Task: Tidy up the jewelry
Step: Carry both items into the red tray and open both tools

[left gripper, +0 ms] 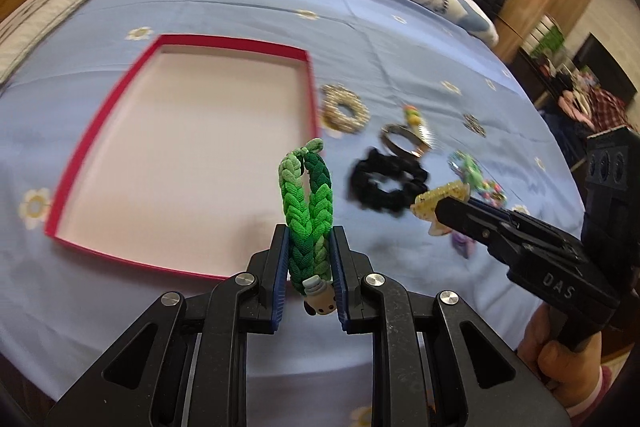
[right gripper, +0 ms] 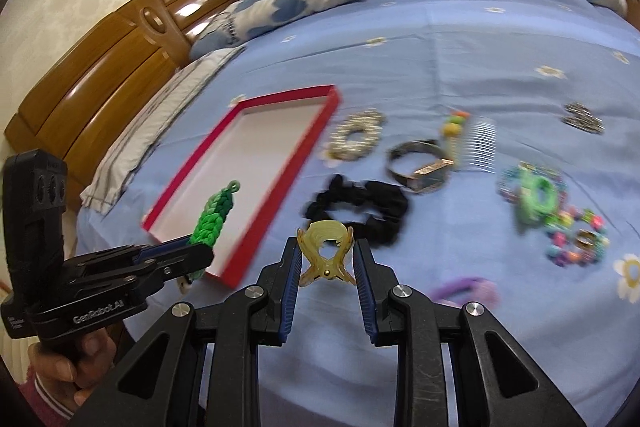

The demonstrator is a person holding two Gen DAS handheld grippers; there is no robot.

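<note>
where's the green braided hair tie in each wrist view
Left wrist view: the green braided hair tie stands at bottom centre, clamped in the left gripper.
Right wrist view: it sits at lower left, sticking out of that gripper, in front of the tray.
Shared landmark: the red-rimmed tray.

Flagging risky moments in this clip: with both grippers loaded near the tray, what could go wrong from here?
1. The green braided band stands up loosely from the left gripper; it may flop outside the red tray on release.
2. The yellow claw clip looks pinched by its handles in the right gripper, so it could twist free.
</note>
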